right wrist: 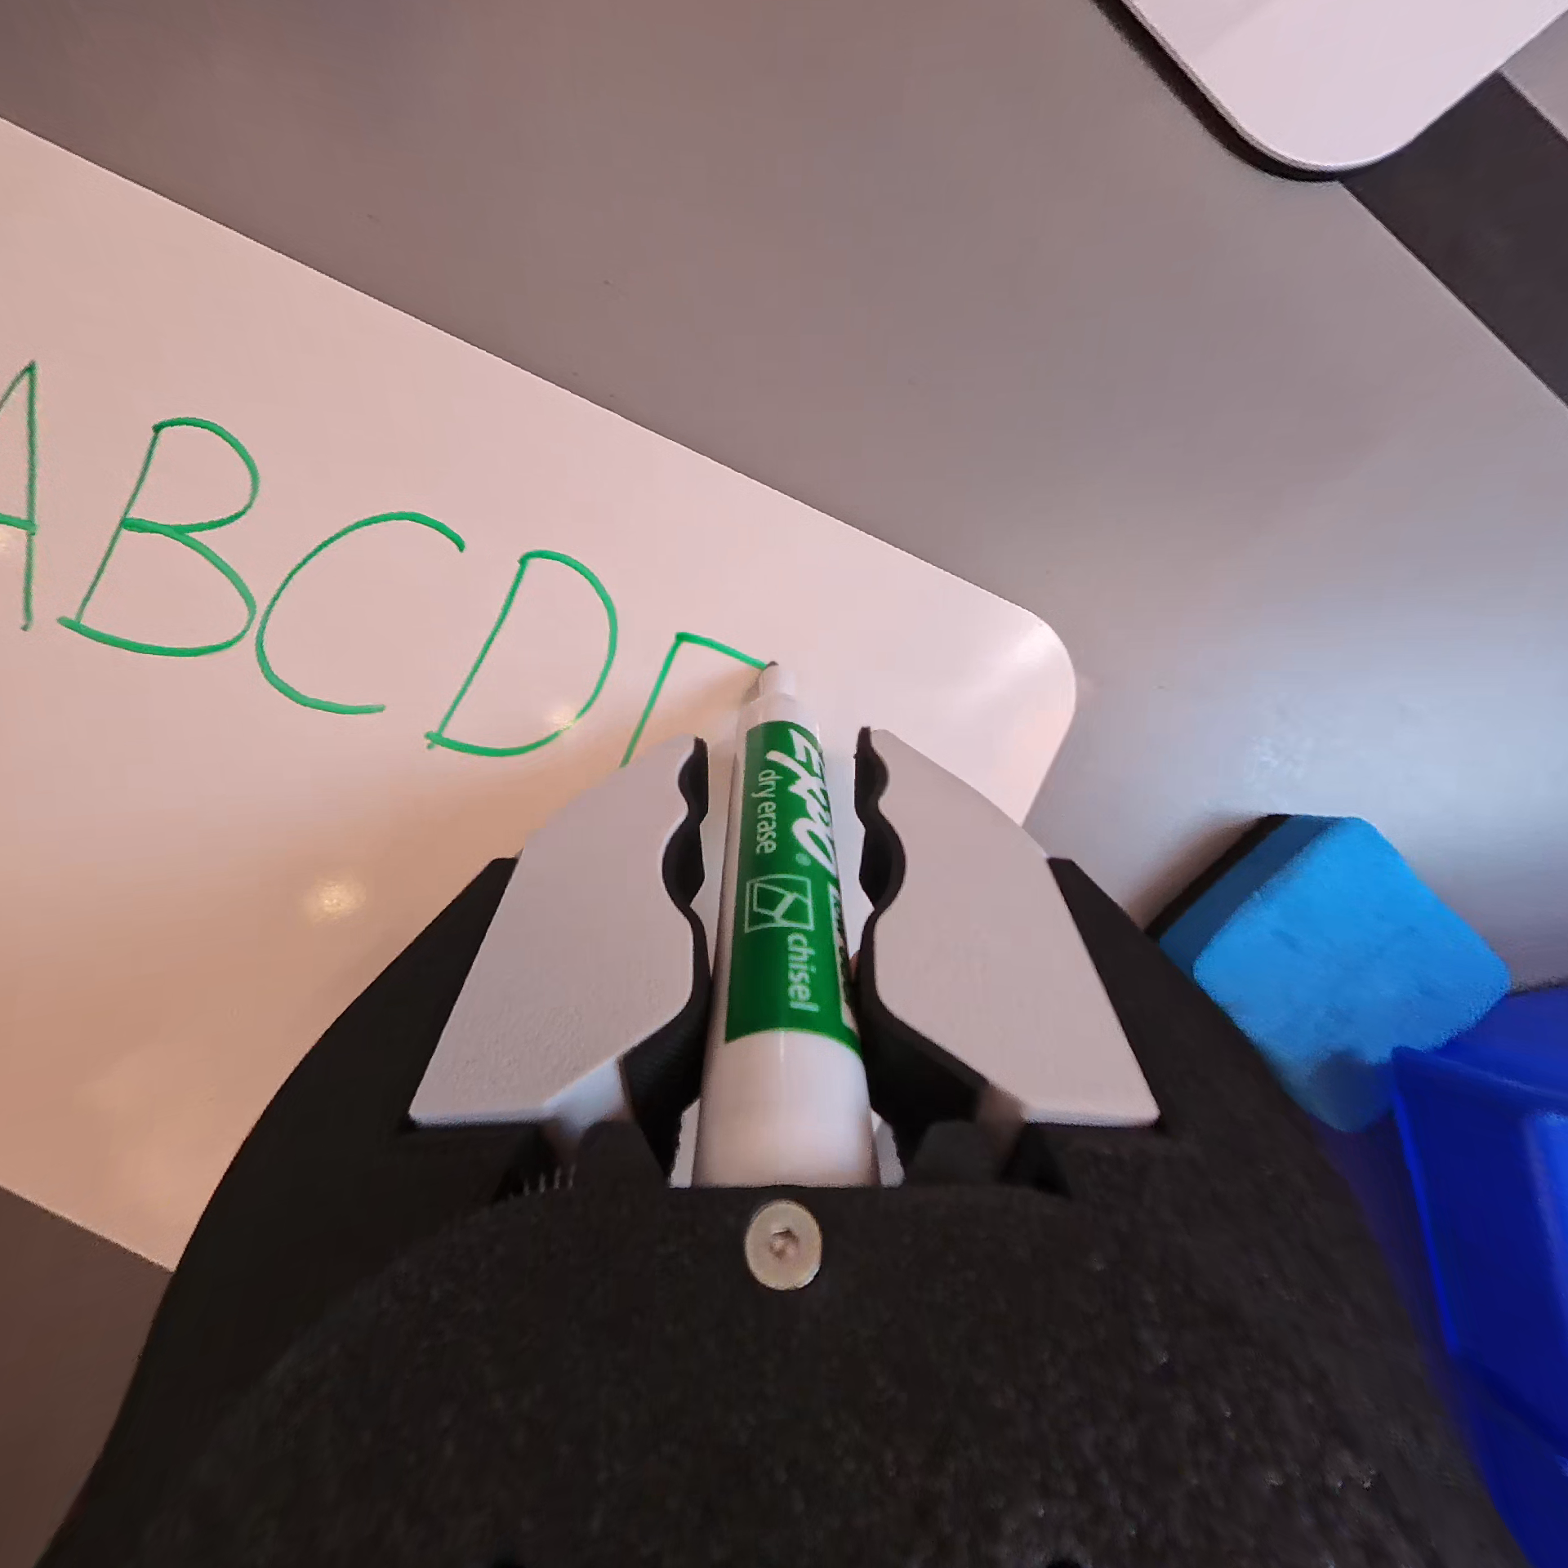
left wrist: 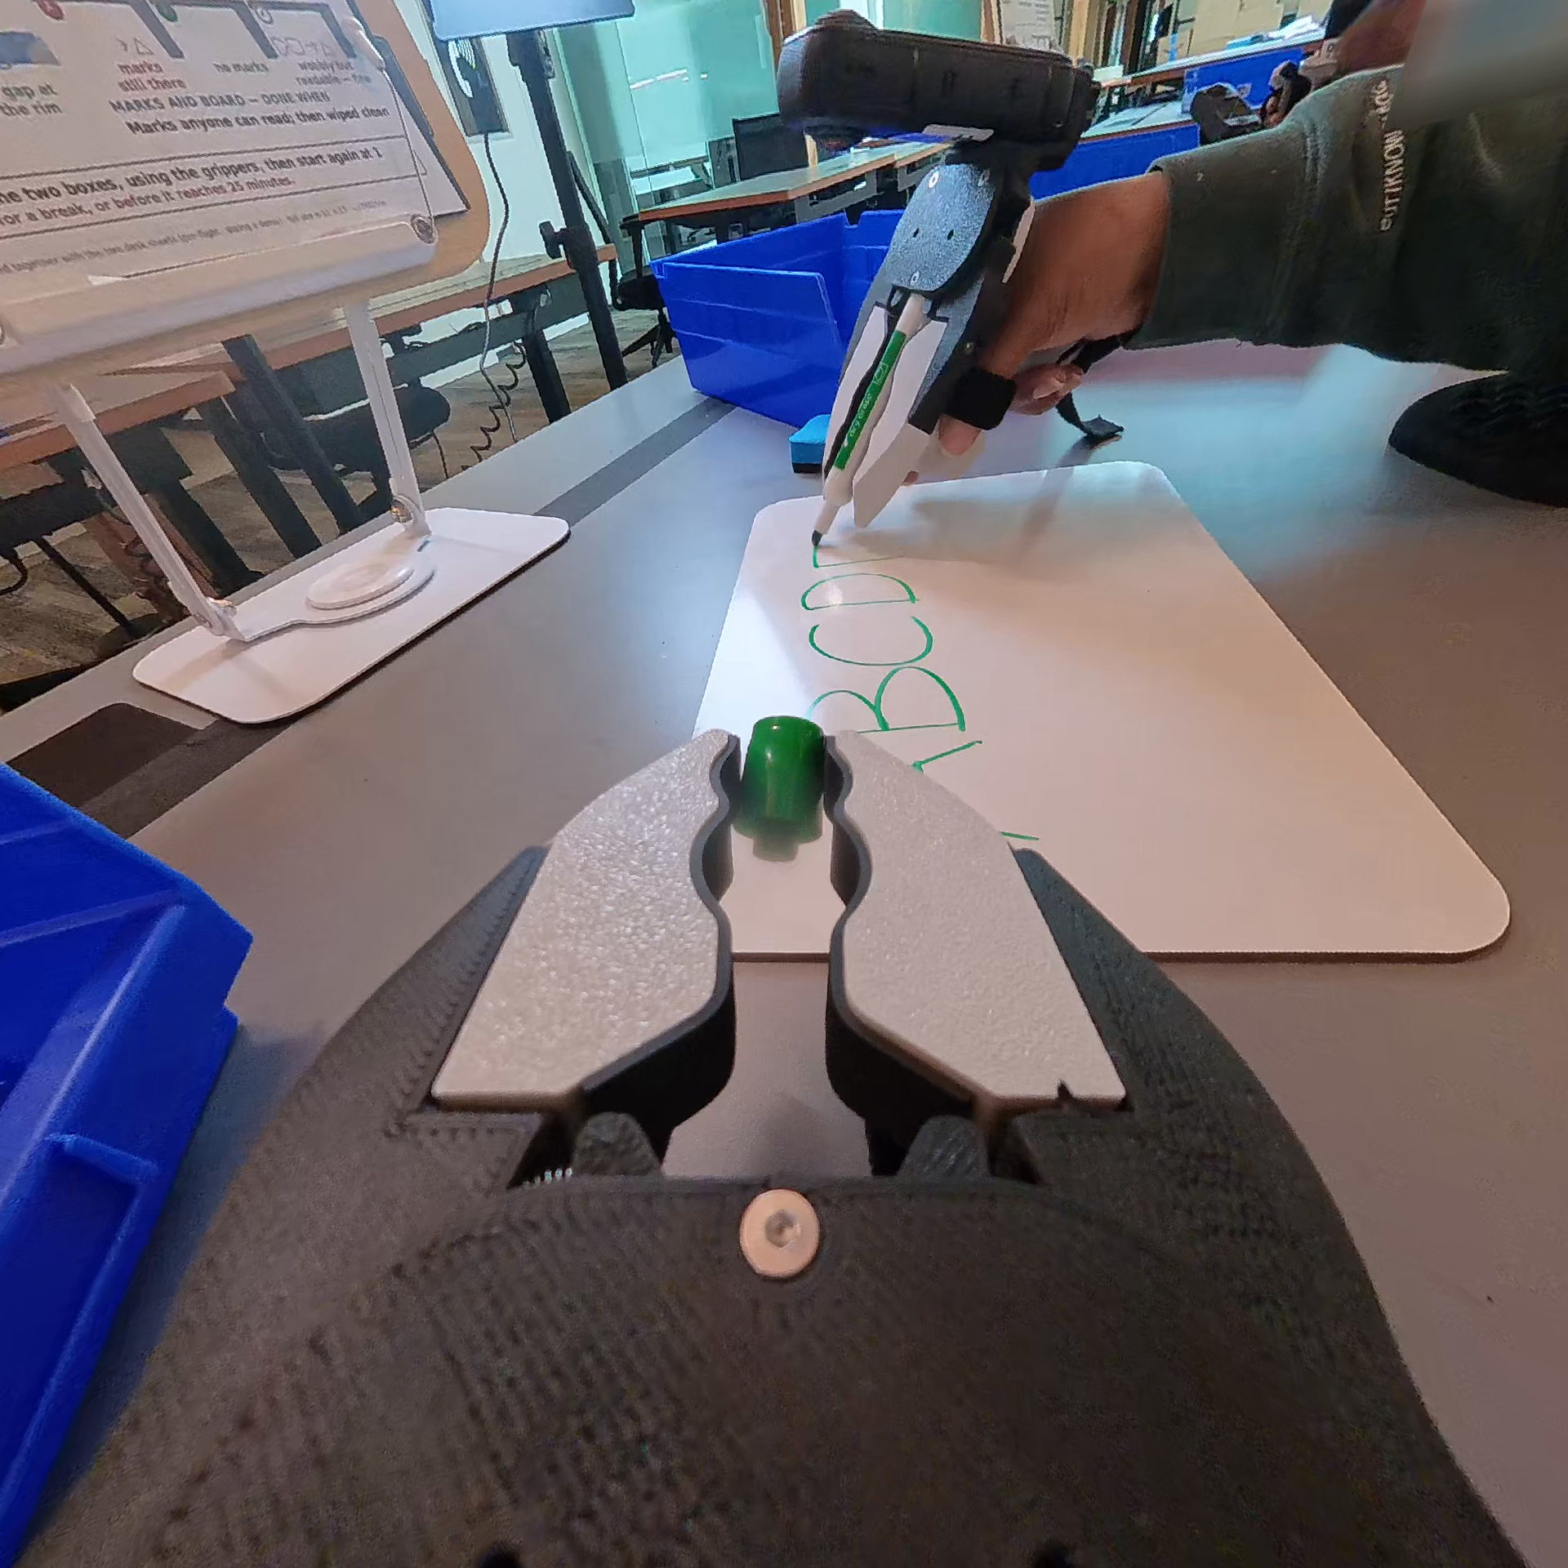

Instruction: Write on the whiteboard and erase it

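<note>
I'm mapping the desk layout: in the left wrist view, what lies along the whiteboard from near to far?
Green marker cap between the left gripper's fingers → green handwritten letters → marker tip → blue foam eraser → blue plastic bin.

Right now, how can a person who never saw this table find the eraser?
Start at the white whiteboard lying flat on the grey table. Go to the corner where the marker writes; beside it lies the eraser, against a blue bin. It is a soft light-blue block with a dark underside.
</note>
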`<state>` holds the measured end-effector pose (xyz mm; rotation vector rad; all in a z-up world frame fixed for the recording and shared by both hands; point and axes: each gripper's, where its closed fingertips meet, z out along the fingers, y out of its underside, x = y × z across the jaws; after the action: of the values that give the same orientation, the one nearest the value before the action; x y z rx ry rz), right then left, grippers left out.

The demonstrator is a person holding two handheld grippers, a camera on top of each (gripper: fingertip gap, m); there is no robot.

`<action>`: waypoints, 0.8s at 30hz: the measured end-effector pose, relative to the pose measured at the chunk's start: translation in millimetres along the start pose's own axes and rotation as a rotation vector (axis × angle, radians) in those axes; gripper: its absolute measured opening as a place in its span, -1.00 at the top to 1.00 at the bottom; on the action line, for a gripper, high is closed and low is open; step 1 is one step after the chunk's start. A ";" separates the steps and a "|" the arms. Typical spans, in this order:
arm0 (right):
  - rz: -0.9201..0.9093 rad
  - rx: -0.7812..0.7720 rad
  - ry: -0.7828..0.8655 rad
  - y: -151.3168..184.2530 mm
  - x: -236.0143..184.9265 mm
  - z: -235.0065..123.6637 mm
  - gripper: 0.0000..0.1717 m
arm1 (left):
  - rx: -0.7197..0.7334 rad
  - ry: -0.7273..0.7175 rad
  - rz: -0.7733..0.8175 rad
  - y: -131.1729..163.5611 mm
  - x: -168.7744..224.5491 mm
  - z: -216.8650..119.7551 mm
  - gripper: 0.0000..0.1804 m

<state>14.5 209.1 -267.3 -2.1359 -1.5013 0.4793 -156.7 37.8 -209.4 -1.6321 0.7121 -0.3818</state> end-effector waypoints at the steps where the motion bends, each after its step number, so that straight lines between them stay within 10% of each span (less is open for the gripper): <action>1: 0.005 0.003 -0.001 0.9 1.0 -1.0 0.58 | 0.000 0.000 0.000 0.0 0.0 0.0 0.80; 24: 0.009 0.024 -0.055 17.6 -10.4 -15.3 0.59 | -0.002 -0.001 -0.002 0.2 -0.4 -0.2 0.80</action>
<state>32.9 191.5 -264.6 -2.1276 -1.5091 0.5609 -157.2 37.9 -209.5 -1.6349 0.7101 -0.3823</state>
